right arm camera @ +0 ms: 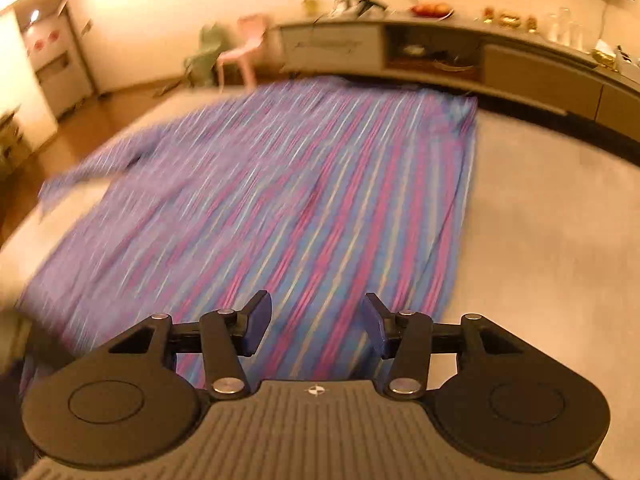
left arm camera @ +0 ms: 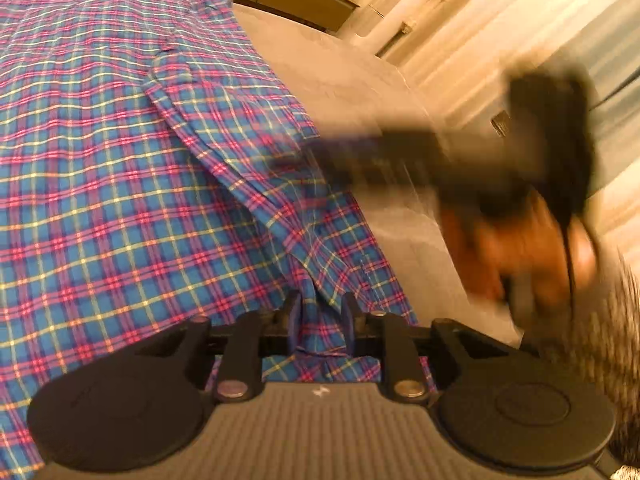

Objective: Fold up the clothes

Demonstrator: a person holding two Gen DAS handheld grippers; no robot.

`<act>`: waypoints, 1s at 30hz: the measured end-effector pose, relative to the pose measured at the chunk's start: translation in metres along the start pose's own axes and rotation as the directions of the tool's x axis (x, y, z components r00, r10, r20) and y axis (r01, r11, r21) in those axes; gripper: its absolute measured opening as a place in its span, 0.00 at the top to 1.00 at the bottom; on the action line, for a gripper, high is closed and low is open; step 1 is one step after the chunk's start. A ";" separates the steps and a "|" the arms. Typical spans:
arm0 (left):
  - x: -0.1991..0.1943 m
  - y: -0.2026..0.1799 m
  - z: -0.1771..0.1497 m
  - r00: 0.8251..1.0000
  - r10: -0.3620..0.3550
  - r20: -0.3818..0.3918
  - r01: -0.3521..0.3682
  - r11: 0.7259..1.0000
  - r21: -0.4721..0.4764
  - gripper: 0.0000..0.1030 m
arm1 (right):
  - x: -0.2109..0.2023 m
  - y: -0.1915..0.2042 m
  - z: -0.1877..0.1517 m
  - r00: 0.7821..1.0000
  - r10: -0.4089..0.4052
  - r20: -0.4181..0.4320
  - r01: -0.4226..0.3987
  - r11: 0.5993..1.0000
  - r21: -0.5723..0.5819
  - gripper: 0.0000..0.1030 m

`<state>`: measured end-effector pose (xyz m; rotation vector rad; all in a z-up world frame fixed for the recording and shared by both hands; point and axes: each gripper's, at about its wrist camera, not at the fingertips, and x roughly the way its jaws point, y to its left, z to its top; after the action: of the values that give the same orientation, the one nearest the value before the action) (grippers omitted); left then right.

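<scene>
A blue, pink and yellow plaid shirt [left arm camera: 120, 184] lies spread on a grey surface [left arm camera: 352, 80]. My left gripper [left arm camera: 320, 316] is shut on a bunched fold of the shirt near its edge. My right gripper [right arm camera: 316, 320] is open and empty, held just above the shirt [right arm camera: 280, 184] close to its right edge. In the left wrist view the right gripper [left arm camera: 460, 160] and the hand holding it show as a dark blur over the shirt's right side.
The grey surface [right arm camera: 540, 240] extends right of the shirt. A long low cabinet [right arm camera: 440, 52] with clutter on top runs behind it. A pink chair [right arm camera: 244, 48] and a white unit [right arm camera: 60, 64] stand at the back left on a wooden floor.
</scene>
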<state>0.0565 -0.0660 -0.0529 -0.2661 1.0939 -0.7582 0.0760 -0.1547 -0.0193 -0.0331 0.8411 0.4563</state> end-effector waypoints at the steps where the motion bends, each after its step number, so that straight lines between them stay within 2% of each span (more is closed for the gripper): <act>1: 0.000 0.002 -0.002 1.000 -0.006 0.001 0.006 1.000 -0.015 0.80 | -0.007 0.009 -0.016 1.000 -0.012 -0.019 0.012 1.000 -0.014 0.47; 3: -0.001 0.004 -0.006 1.000 -0.027 0.000 0.027 0.999 -0.043 0.80 | -0.016 0.021 -0.039 0.997 -0.062 -0.048 0.060 0.997 -0.041 0.47; 6: -0.007 -0.002 -0.016 0.998 -0.063 -0.003 0.063 0.997 -0.044 0.80 | -0.047 0.039 -0.058 0.993 -0.121 -0.003 0.120 0.992 -0.037 0.46; 8: -0.011 -0.009 -0.024 0.998 -0.068 -0.005 0.068 0.997 -0.024 0.80 | -0.065 0.053 -0.071 0.994 -0.104 0.036 0.105 0.994 -0.023 0.42; 11: -0.005 -0.017 -0.041 0.998 -0.035 -0.044 0.036 0.999 0.021 0.80 | -0.070 0.073 -0.099 0.995 -0.098 -0.010 0.097 0.994 -0.050 0.40; 12: -0.002 -0.020 -0.046 0.998 -0.025 -0.057 0.027 0.999 0.034 0.80 | -0.068 0.075 -0.107 0.993 -0.119 -0.026 0.117 0.991 -0.064 0.38; 13: -0.002 -0.021 -0.050 0.998 -0.026 -0.062 0.028 0.999 0.039 0.81 | -0.071 0.075 -0.114 0.989 -0.145 -0.009 0.144 0.987 -0.073 0.32; 16: -0.004 -0.024 -0.058 0.998 -0.028 -0.058 0.031 0.998 0.055 0.81 | -0.083 0.072 -0.121 0.973 -0.229 -0.014 0.229 0.973 -0.011 0.31; 17: -0.008 -0.025 -0.059 0.999 -0.026 -0.046 0.029 0.998 0.062 0.81 | -0.090 0.077 -0.123 0.969 -0.246 0.002 0.246 0.969 -0.004 0.32; 18: -0.012 -0.027 -0.061 0.999 -0.025 -0.034 0.027 0.997 0.069 0.81 | -0.097 0.084 -0.126 0.974 -0.227 0.021 0.227 0.974 -0.008 0.32; 20: -0.025 -0.025 -0.061 1.000 -0.027 -0.002 0.027 0.997 0.070 0.81 | -0.103 0.099 -0.132 0.989 -0.148 0.030 0.149 0.988 -0.030 0.33; 21: -0.033 -0.021 -0.060 1.000 -0.018 0.022 0.017 0.998 0.062 0.81 | -0.100 0.106 -0.137 0.992 -0.127 0.006 0.127 0.990 -0.054 0.34; 23: -0.051 -0.011 -0.057 0.997 0.003 0.072 -0.006 0.999 0.044 0.81 | -0.093 0.107 -0.148 0.987 -0.160 -0.020 0.158 0.984 -0.081 0.30; 25: -0.072 0.002 -0.054 0.991 0.025 0.131 -0.026 1.000 0.012 0.81 | -0.094 0.091 -0.151 0.981 -0.191 -0.015 0.191 0.981 -0.019 0.27; 28: -0.117 0.035 -0.048 0.965 0.094 0.244 -0.075 0.994 -0.085 0.80 | -0.099 0.080 -0.153 0.967 -0.253 -0.028 0.253 0.967 -0.015 0.27; 30: -0.146 0.058 -0.046 0.938 0.155 0.309 -0.112 0.982 -0.151 0.80 | -0.099 0.079 -0.149 0.960 -0.277 -0.047 0.275 0.961 -0.034 0.27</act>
<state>0.0051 0.0809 -0.0035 -0.4076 0.8433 -0.5000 -0.1190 -0.1517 -0.0361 -0.1859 0.8658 0.2042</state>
